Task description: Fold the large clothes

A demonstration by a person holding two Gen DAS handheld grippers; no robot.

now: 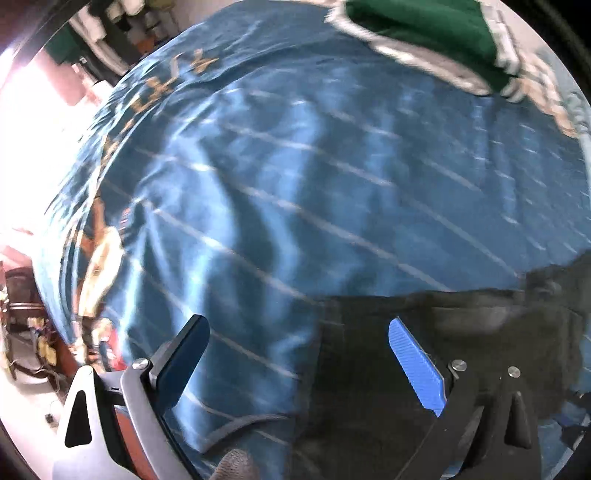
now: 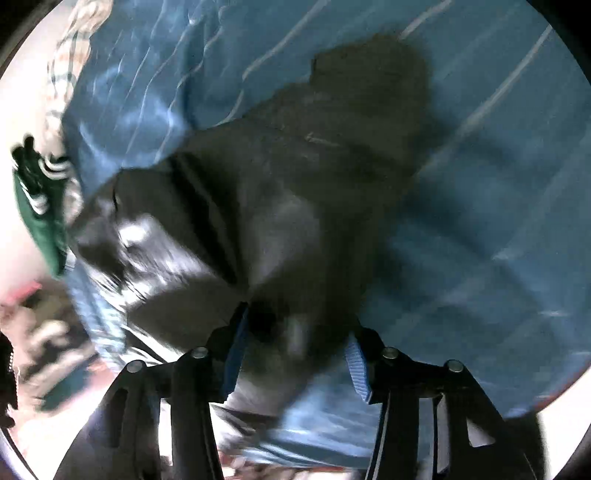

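A large black garment (image 2: 258,206) lies crumpled on a blue bedspread with thin white stripes (image 1: 295,166). In the left wrist view its edge (image 1: 406,350) lies at the lower right. My left gripper (image 1: 295,350) is open and empty, its blue-padded right finger over the black cloth, its left finger over the bedspread. My right gripper (image 2: 295,343) stands wide at the garment's near end, with black cloth bunched between the fingers; the blur hides whether it grips the cloth.
A green garment with white trim (image 1: 436,33) lies at the bed's far side, also seen in the right wrist view (image 2: 40,218). The bedspread (image 2: 480,221) carries a printed pattern (image 1: 103,251) near its left edge. Room clutter (image 1: 29,332) lies beyond the bed.
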